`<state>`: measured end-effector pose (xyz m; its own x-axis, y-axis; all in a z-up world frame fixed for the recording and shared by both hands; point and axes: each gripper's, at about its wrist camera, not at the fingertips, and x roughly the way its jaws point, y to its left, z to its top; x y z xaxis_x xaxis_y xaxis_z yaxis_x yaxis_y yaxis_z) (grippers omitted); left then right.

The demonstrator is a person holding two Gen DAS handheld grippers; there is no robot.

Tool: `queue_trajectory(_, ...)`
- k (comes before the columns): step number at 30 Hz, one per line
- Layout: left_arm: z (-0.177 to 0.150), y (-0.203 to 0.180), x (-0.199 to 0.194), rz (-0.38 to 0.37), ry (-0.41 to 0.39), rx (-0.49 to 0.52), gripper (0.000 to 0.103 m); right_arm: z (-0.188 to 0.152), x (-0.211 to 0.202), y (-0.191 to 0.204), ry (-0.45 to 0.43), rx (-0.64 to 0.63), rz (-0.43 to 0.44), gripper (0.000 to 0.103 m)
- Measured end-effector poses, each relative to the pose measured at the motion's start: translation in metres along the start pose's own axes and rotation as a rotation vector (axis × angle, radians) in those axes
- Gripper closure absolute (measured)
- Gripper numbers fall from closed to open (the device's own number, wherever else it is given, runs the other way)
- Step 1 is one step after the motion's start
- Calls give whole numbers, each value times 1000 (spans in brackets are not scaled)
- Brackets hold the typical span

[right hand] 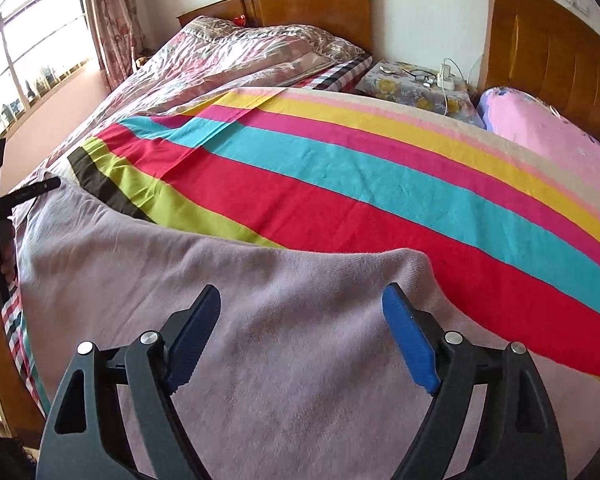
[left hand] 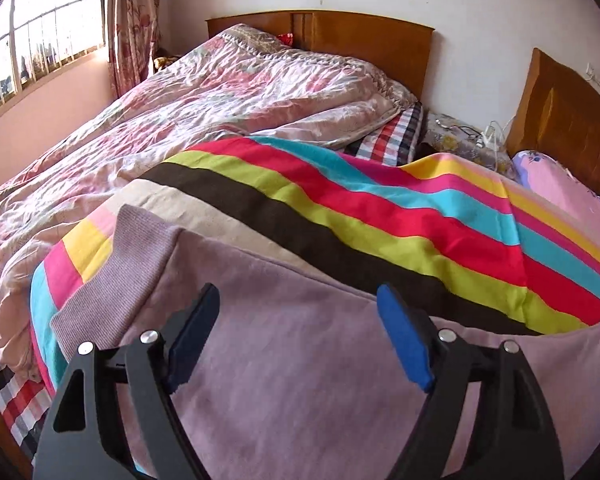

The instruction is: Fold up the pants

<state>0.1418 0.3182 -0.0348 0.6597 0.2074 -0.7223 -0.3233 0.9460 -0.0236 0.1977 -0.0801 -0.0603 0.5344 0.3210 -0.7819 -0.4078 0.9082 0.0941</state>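
Below my left gripper [left hand: 298,334], jaws spread wide, mauve knit pants [left hand: 300,360] lie on the rainbow-striped bedsheet [left hand: 340,216]. Right view: my right gripper [right hand: 302,336] gapes above them too. I see no legible writing.

Lower part of the mauve pants [right hand: 260,320] cut off by the bottom edge behind the fingers [right hand: 192,328].
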Motion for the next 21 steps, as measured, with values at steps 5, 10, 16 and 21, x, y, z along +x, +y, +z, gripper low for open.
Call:
queue_trajectory(5,-43,-82,-9,-118,85,201,15,-40,-40,-25,24,73,-68,15)
queue_trajectory(10,-80,-117,12,-71,116,279,3,-113,-57,-79,129,168,-222,15)
queue_trajectory(16,-67,-124,-17,-26,117,188,6,-158,-114,-105,48,253,-207,13)
queue_trajectory(21,-99,-199,-84,-204,22,325,4,-198,-166,-112,-78,285,-174,13)
